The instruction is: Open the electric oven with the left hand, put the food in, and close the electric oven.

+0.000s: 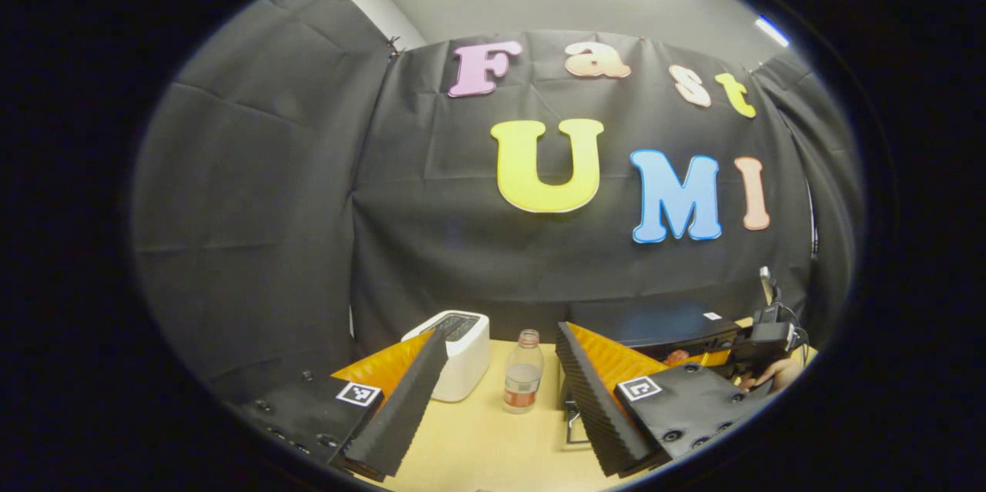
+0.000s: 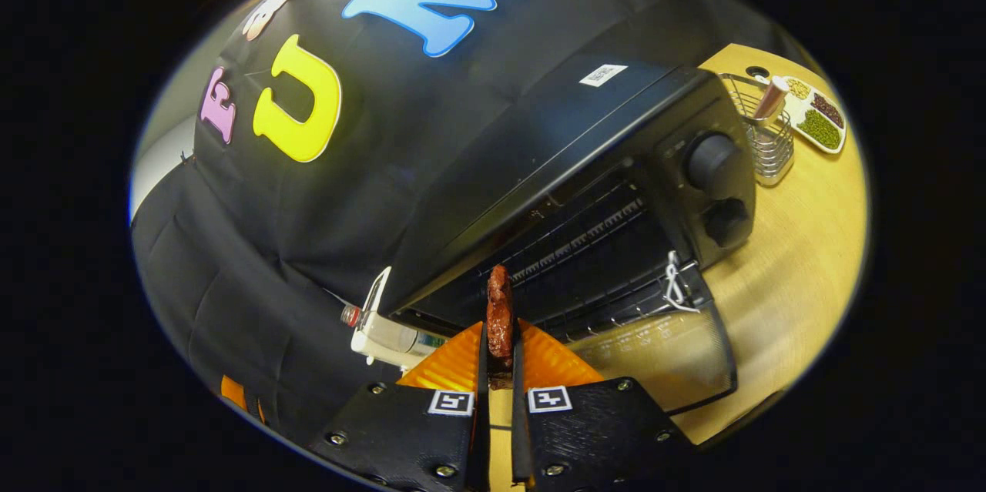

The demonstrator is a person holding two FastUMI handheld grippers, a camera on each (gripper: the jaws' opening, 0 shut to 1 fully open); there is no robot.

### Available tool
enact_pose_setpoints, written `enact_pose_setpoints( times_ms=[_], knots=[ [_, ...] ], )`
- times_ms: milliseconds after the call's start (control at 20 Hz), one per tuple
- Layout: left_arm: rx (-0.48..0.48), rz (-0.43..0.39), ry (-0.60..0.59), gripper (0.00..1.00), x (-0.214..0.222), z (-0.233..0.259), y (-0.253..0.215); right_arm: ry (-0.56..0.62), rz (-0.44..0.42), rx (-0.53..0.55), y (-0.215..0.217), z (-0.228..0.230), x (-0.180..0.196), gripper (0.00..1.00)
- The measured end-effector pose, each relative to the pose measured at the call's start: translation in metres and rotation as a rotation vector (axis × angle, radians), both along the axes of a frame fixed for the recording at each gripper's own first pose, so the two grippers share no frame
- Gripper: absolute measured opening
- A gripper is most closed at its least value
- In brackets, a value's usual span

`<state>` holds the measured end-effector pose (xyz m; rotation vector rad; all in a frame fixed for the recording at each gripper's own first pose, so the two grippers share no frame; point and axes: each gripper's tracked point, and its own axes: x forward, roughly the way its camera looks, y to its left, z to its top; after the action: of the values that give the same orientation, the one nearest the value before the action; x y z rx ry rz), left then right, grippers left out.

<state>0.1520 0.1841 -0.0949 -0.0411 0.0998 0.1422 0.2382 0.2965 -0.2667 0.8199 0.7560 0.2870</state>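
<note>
text: none legible | oven [image 2: 555, 169] top sticker [image 2: 603, 75]: too small | bottle [image 1: 522, 381] label: blurred

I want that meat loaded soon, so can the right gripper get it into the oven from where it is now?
Probably yes. The oven door hangs open, the rack sits just ahead of the meat in the right gripper, and nothing stands between them.

A staged recording booth is shown, not a real kitchen: black cloth [image 1: 254, 192] is hung as walls around a pale wooden table [image 1: 477, 438]. Kitchen props are laid out on it: an electric oven [image 2: 585, 169], a white toaster [image 1: 460, 351], a bottle [image 1: 522, 382] and a wire basket [image 2: 759, 134].
</note>
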Motion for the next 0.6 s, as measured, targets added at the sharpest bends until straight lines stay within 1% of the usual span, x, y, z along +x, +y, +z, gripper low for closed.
enact_pose_setpoints(
  times_ms=[100, 250, 400, 550, 600],
  knots=[
    [-0.001, -0.003, 0.016, 0.91, 0.004, -0.006, 0.005, -0.012, -0.014, 0.01, 0.01, -0.003, 0.01, 0.11],
    [-0.004, 0.006, 0.043, 0.95, 0.01, -0.018, 0.015, -0.017, -0.031, 0.03, 0.019, -0.008, 0.024, 0.11],
    [-0.008, 0.012, 0.067, 1.0, 0.013, -0.025, 0.023, -0.031, -0.067, 0.036, 0.017, -0.014, 0.04, 0.11],
    [-0.01, 0.018, 0.087, 1.0, 0.015, -0.031, 0.029, -0.01, -0.098, 0.038, 0.012, -0.024, 0.05, 0.11],
    [-0.012, 0.021, 0.091, 0.91, 0.016, -0.031, 0.031, -0.005, -0.097, 0.043, 0.013, -0.025, 0.049, 0.11]
  ],
)
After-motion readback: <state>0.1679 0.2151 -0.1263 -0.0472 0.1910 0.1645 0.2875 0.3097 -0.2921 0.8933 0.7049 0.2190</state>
